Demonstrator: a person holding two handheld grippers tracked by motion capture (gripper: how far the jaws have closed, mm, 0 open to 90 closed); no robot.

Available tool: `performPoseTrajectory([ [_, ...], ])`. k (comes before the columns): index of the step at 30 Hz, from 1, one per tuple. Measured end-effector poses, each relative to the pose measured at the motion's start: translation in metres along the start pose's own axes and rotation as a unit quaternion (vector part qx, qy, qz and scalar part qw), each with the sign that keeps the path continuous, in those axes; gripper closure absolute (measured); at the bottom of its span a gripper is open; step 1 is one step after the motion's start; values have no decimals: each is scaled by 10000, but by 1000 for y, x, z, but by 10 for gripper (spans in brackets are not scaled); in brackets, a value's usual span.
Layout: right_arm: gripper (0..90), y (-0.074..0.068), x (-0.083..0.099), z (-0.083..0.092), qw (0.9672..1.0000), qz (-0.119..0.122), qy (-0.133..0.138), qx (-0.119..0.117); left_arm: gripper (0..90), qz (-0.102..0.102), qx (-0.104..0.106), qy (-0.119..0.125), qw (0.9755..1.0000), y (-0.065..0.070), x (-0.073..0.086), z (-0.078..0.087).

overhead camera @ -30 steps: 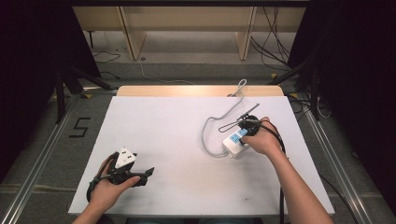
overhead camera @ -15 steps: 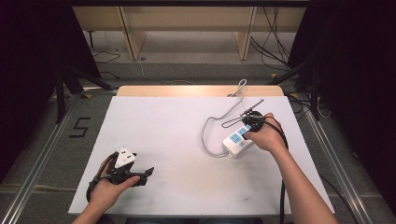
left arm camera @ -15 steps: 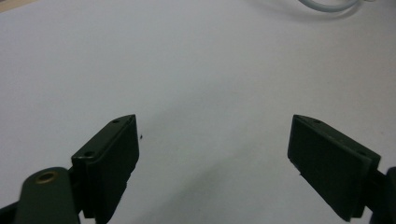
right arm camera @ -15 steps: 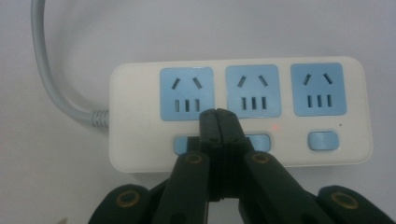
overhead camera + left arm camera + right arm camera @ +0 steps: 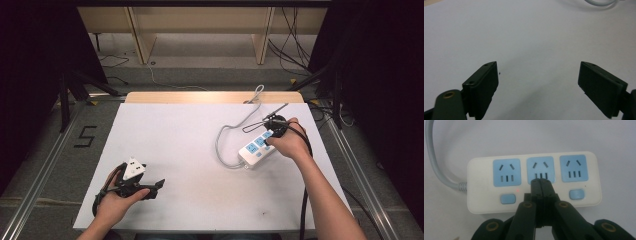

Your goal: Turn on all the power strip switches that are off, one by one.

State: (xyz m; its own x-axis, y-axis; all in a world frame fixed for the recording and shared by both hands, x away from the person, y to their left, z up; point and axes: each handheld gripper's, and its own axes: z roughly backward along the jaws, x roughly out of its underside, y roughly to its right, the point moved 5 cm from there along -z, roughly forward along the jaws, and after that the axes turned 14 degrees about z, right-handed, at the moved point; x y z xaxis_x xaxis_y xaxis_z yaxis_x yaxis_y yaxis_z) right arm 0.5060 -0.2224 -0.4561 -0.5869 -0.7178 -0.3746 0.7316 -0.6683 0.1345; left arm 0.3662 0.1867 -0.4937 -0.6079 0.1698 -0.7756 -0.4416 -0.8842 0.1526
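A white power strip (image 5: 256, 148) with three blue sockets lies on the right half of the white table (image 5: 190, 145). Its grey cable (image 5: 222, 145) loops off towards the far edge. In the right gripper view the strip (image 5: 481, 202) lies crosswise and a small red light (image 5: 518, 190) glows by the left switch. My right gripper (image 5: 541, 181) is shut, its tips low on the middle socket and hiding the strip's middle switch. In the high view the right gripper (image 5: 265, 140) points down at the strip. At the near left my left gripper (image 5: 156, 189) (image 5: 539, 82) stands wide open over bare table.
The grey cable (image 5: 599, 2) crosses the top of the left gripper view. A wooden strip (image 5: 215, 96) borders the table's far edge. Metal rails (image 5: 45, 170) run along both sides, and a "5" (image 5: 85, 136) is marked on the floor at the left.
My right hand has shifted slightly over the power strip, which has turned a little with it. The left hand and its open gripper have stayed where they were.
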Motion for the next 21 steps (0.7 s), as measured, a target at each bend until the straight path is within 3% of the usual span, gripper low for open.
performPoseTrajectory([
  [21, 900, 17, 5, -1, 9997, -224, 1, 84, 164, 5, 6, -7, 10000, 0, 0, 0],
])
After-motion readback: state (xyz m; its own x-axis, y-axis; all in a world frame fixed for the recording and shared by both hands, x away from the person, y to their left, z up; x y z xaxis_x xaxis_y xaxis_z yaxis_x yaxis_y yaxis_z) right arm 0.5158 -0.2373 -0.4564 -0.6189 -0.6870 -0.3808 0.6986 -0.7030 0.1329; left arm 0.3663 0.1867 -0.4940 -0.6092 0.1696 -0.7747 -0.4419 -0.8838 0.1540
